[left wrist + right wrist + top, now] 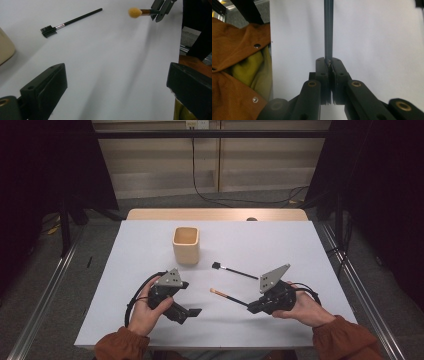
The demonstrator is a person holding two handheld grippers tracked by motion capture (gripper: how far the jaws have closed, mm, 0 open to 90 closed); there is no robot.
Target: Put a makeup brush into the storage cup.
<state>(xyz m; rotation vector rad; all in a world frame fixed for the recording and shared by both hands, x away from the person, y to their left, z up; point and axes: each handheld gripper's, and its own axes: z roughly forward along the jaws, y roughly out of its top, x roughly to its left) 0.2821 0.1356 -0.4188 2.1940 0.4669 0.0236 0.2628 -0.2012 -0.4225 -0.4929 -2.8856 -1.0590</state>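
On the left of the white tabletop (125, 285), the left gripper (192, 312) lies low in the person's left hand (142, 312), its two black jaws spread wide with nothing between them, as the left gripper view shows bare table in the gap. Behind it, toward the far side, stands a pale wooden square cup (186, 245), upright and open at the top. To the right of the cup lies a thin black-handled brush with a small dark comb head (232, 269), flat on the table and well apart from both grippers. Nearer the person, a slim dark-handled makeup brush with a soft orange tip (227, 295) sticks out leftward from the right gripper (250, 306), whose jaws are clamped narrowly on its handle (328, 32); the tip (135, 12) hangs just above the surface, between the two grippers.
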